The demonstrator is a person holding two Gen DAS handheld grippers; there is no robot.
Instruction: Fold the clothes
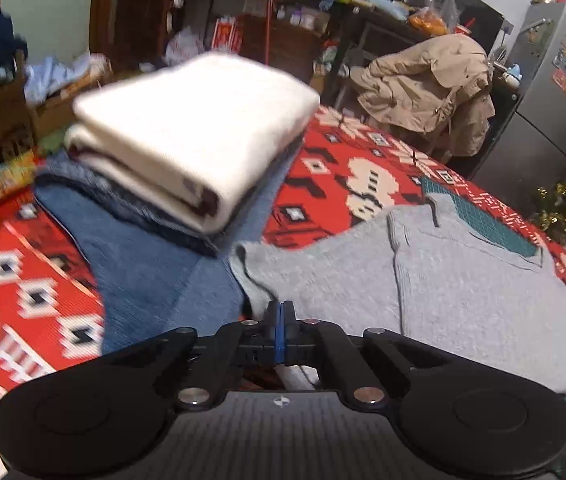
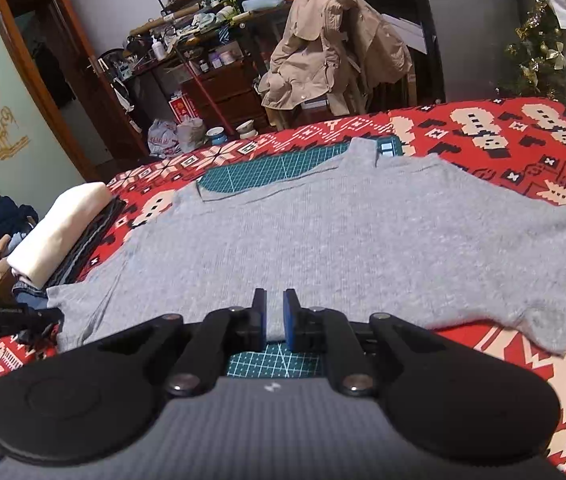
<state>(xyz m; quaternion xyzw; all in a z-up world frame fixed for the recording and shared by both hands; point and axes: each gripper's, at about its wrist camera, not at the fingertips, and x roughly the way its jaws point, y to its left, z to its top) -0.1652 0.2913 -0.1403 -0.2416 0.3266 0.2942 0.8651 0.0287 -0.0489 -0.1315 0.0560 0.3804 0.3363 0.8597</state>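
A grey short-sleeved shirt [image 2: 323,248] lies flat on a green cutting mat [image 2: 251,174] over a red patterned blanket [image 2: 503,152]. My right gripper [image 2: 274,314] is open by a narrow gap just over the shirt's near hem, and grey cloth shows through the gap. My left gripper [image 1: 280,314] is shut at the edge of the shirt's left sleeve [image 1: 259,280]. No cloth shows between its pads. In the right wrist view it appears as a black tool [image 2: 15,314] beside that sleeve. A stack of folded clothes, topped by a white one [image 1: 187,136], stands left of the shirt.
A beige jacket [image 2: 331,48] hangs over a chair beyond the blanket's far edge. A grey fridge [image 1: 543,92] and a small decorated tree [image 2: 539,52] stand at the right. Cluttered shelves [image 2: 203,32] line the back. Cartons of clothes [image 1: 11,92] sit at the left.
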